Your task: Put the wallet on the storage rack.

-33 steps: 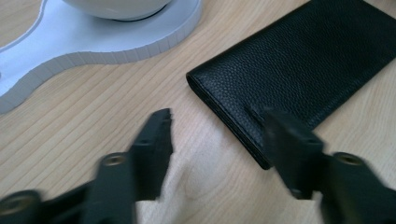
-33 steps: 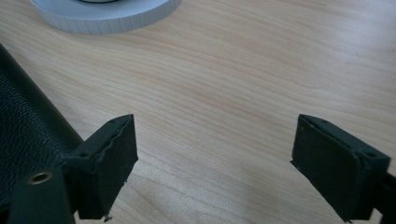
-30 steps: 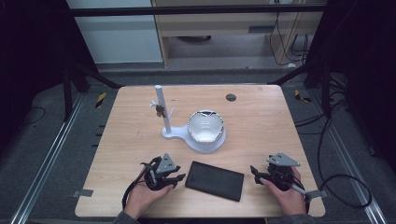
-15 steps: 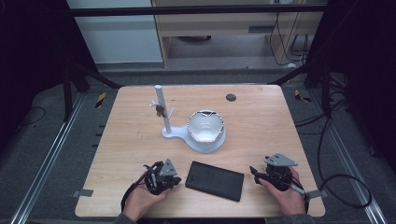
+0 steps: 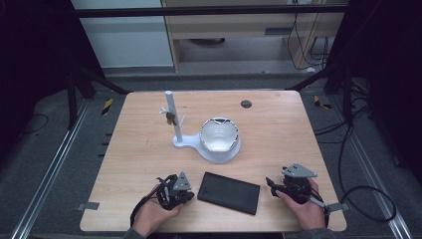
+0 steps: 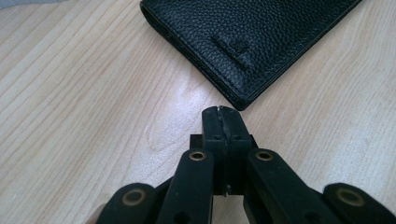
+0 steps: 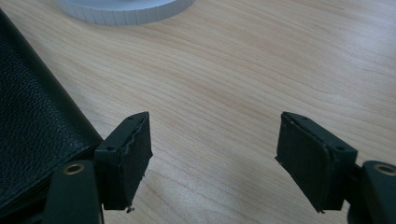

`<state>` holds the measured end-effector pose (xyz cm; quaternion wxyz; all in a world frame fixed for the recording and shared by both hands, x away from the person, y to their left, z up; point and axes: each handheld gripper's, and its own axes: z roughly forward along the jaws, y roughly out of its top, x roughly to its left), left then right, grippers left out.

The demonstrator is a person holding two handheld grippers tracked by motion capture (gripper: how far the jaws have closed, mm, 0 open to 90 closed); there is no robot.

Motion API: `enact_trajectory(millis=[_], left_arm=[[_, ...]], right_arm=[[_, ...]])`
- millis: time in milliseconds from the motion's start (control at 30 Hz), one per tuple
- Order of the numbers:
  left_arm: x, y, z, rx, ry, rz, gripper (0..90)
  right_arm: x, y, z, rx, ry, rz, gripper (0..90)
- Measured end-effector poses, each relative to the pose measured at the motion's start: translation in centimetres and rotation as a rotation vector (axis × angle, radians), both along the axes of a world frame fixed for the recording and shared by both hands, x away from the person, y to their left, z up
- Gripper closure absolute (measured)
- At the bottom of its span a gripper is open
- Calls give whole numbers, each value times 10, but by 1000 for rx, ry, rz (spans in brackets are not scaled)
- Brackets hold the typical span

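Observation:
A black leather wallet [image 5: 229, 192] lies flat near the table's front edge, between the two hands. My left gripper [image 5: 190, 195] rests just left of it, jaws shut with nothing between them; in the left gripper view the closed tips [image 6: 222, 115] sit just short of the wallet's [image 6: 252, 42] near corner. My right gripper [image 5: 270, 183] stands open a little to the right of the wallet. Between its spread fingertips [image 7: 212, 154] lies bare wood, with the wallet's edge [image 7: 32, 121] beside the left jaw.
A white stand [image 5: 175, 122] with a post, small pegs and a hanging dark item joins a round white dish [image 5: 219, 135] at the table's middle. A dark round disc [image 5: 246, 104] is set in the far side. The dish's rim [image 7: 123, 9] shows in the right gripper view.
My left gripper has tipped and shifted slightly toward the wallet's left end. The right hand has barely moved.

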<state>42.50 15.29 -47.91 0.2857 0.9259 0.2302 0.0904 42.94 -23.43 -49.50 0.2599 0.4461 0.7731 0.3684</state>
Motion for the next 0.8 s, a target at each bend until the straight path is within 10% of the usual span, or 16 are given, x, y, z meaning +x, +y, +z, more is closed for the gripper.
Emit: enact_trajectory(millis=[800], left_arm=[[-2, -5, -3, -23, -1, -10, 898]], right_arm=[[-3, 4, 3, 18, -19, 27, 251]])
